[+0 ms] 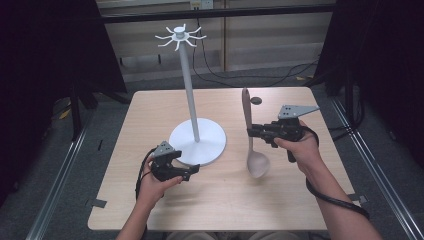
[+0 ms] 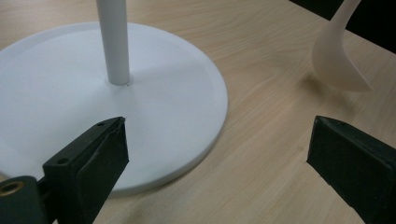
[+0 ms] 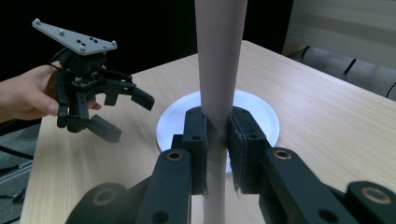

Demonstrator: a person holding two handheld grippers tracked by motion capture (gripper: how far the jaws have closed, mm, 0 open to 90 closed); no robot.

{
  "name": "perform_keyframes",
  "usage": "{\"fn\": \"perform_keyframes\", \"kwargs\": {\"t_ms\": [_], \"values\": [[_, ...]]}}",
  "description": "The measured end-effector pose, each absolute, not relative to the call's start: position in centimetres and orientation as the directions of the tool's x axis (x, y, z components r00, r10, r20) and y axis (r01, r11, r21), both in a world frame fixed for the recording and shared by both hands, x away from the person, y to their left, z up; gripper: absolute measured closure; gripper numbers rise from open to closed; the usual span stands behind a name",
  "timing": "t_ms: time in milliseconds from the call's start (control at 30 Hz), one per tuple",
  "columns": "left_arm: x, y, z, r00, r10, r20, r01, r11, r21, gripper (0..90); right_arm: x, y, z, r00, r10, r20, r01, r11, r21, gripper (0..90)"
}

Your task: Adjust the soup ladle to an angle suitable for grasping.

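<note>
On a pale wooden table, the left gripper is held wide open and empty beside the round white base of a tall hook stand, while a smooth beige spoon is clamped upright by its handle in the right gripper

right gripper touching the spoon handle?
Touching. In the right gripper view, the right gripper has both pads pressed against the spoon handle, no gap either side; the high view agrees.
</note>
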State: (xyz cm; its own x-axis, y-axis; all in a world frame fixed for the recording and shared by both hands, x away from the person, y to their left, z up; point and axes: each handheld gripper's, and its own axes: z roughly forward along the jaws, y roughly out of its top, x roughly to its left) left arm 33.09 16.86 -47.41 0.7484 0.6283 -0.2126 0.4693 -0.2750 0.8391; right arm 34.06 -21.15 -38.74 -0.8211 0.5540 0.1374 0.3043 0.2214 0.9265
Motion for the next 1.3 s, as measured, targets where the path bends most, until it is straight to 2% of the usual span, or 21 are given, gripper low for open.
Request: {"fn": "perform_keyframes", "kwargs": {"t_ms": [533, 867, 1267, 1300], "values": [[32.8, 13.6, -44.7, 0.806, 0.554, -0.211, 0.395, -0.236, 0.888, 8.5, 33.4, -19.3, -37.9, -0.815, 0.560, 0.147, 0.289, 0.172, 0.942, 78.6], [32.7, 10.9, -42.8, 0.848, 0.487, -0.210, 0.344, -0.203, 0.917, 19.0, 33.1, -17.4, -37.4, -0.812, 0.559, 0.170, 0.296, 0.142, 0.945, 78.5], [32.6, 9.6, -41.6, 0.847, 0.502, -0.174, 0.299, -0.179, 0.937, 31.8, 32.8, -15.6, -36.9, -0.813, 0.555, 0.175, 0.289, 0.125, 0.949, 78.5], [32.8, 9.6, -41.6, 0.859, 0.482, -0.174, 0.293, -0.182, 0.939, 32.7, 32.7, -15.4, -36.8, -0.812, 0.556, 0.178, 0.291, 0.122, 0.949, 78.5]]}}
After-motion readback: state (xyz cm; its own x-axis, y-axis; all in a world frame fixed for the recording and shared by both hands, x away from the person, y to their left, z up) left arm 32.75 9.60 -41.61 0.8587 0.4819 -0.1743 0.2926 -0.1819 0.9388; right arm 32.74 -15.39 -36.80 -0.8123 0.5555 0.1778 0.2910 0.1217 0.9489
